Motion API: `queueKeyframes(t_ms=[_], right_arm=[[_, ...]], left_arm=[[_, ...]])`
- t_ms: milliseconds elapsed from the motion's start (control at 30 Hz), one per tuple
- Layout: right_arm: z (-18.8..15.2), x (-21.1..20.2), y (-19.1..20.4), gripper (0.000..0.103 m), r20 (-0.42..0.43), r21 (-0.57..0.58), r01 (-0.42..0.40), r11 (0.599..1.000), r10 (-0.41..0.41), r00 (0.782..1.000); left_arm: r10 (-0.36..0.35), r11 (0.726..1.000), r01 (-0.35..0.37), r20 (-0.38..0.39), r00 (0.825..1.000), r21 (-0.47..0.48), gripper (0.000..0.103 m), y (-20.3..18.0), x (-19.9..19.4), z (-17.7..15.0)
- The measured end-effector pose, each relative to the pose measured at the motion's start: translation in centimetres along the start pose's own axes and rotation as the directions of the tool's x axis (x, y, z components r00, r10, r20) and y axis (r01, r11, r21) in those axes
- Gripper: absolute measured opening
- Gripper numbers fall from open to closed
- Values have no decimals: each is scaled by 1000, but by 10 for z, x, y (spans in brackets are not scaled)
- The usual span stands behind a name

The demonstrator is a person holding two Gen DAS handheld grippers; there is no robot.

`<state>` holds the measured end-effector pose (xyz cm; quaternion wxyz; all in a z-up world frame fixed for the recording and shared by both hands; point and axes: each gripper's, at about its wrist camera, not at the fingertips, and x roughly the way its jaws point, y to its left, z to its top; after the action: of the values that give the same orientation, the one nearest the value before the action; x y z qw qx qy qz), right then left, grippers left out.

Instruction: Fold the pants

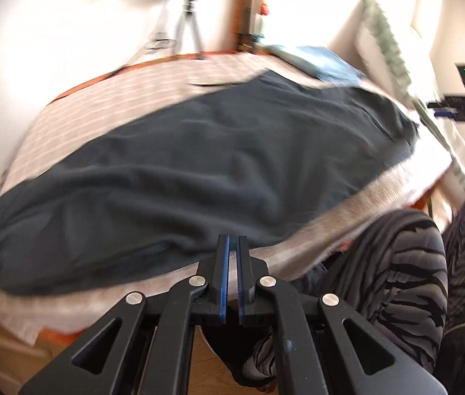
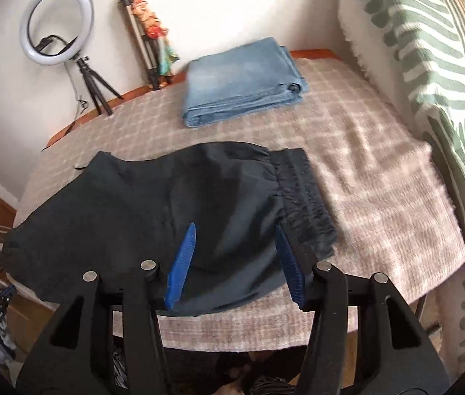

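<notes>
The dark pants [image 2: 153,217] are spread along the table's near edge on a checked blanket [image 2: 364,177], waistband toward the right. The left gripper [image 1: 233,247] is seen closed and empty at that edge; the right gripper [image 2: 235,256] is held apart above the fabric. Folded jeans [image 2: 242,82] occupy the far edge; a patterned cushion [image 2: 429,65] bounds the right side.

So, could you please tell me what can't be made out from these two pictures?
- Left wrist view: motion blur smears the dark pants, so their fold lines can't be read. The left gripper looks shut, apparently on nothing.
- Left wrist view: the jeans are blurred and partly hidden behind the pants.
- Right wrist view: the pants' left end is cut off towards the edge; the right gripper, open, hides their near hem.
- How many layers the pants have: unclear.
</notes>
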<state>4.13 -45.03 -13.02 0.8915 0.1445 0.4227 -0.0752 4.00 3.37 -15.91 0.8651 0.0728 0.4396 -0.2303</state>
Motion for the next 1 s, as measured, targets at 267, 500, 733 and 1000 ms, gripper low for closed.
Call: queueKeyframes(t_ms=[267,500,733,1000], right_arm=[[58,43,101,62,-43,-232,-199,952,194,980],[95,149,189,64,-217,-353,-317,880,252,943],[103,249,233,69,-302,-420,-332,844,215,929],[96,272,255,11,-349,-423,-414,806,277,895]], left_arm=[[154,979,-151,14,988,-138,1,69,-12,2],[252,941,-251,-25,967,-228,1,125,5,6],[349,887,-361,-94,932,-289,1,175,15,-3],[406,818,-440,-171,898,-371,1,223,26,-21]])
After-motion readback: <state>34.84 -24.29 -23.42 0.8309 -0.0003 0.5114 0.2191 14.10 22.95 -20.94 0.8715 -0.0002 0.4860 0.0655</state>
